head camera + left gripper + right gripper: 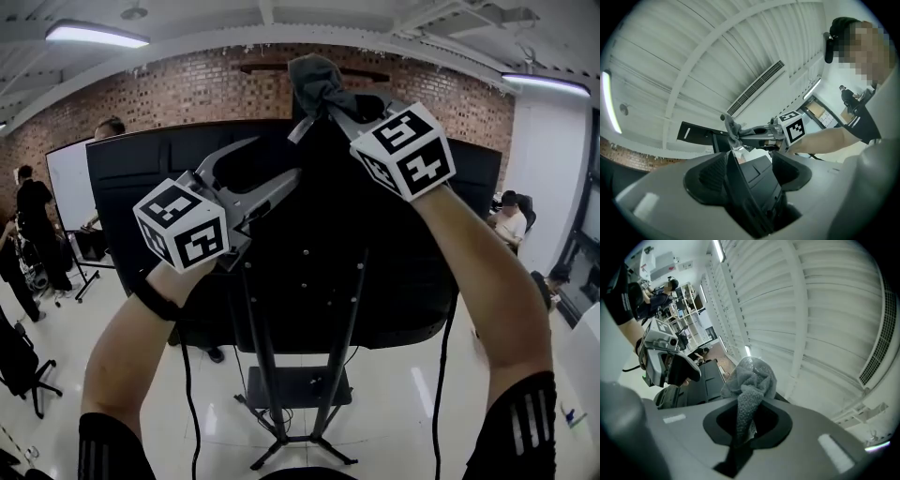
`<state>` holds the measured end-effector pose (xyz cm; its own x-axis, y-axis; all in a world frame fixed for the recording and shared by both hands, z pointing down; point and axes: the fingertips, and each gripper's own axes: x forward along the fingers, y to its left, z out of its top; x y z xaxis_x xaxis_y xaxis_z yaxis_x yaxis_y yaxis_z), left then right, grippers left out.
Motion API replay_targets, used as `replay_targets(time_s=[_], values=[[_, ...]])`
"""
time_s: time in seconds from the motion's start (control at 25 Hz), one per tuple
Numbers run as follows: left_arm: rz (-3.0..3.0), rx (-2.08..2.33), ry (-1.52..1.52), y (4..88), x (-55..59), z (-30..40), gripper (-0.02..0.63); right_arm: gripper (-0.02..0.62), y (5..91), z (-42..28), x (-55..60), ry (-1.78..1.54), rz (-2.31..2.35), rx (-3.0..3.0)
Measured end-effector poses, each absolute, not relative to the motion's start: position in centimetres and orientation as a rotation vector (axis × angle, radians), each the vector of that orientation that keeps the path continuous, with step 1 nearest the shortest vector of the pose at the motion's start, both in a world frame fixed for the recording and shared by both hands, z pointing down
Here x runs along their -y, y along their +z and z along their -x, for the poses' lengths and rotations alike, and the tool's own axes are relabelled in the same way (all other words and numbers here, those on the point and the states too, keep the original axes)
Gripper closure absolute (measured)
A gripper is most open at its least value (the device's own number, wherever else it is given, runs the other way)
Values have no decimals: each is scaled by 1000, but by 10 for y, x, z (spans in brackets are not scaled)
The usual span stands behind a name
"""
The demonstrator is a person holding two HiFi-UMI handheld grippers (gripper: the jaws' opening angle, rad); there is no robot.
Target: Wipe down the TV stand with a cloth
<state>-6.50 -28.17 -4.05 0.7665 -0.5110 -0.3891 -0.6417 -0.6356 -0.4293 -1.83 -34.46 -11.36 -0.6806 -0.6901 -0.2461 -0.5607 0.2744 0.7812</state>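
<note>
Big black TV [309, 272], back panel toward viewer, on TV stand [281, 394] with splayed legs on floor. Both arms raised to TV's top edge. Left tongs [277, 161] wide apart, straddling thin top edge. Right tongs [323, 111] closed on bunched grey cloth [317, 77], held just above top edge. Work seemingly at top only; stand's posts, shelf, legs likely still unwiped.

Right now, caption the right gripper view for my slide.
Right gripper shut on a bunched grey cloth, raised under a ribbed white ceiling.
</note>
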Motion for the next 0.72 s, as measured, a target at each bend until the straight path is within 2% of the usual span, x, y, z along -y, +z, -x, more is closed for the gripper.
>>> replay_targets(time_s=[0.4, 0.72], values=[[2386, -908, 290, -51, 304, 59, 278, 567, -140, 28, 385, -1366, -1231, 2187], [2425, -931, 335, -23, 304, 68, 279, 568, -95, 30, 377, -1414, -1164, 2134]])
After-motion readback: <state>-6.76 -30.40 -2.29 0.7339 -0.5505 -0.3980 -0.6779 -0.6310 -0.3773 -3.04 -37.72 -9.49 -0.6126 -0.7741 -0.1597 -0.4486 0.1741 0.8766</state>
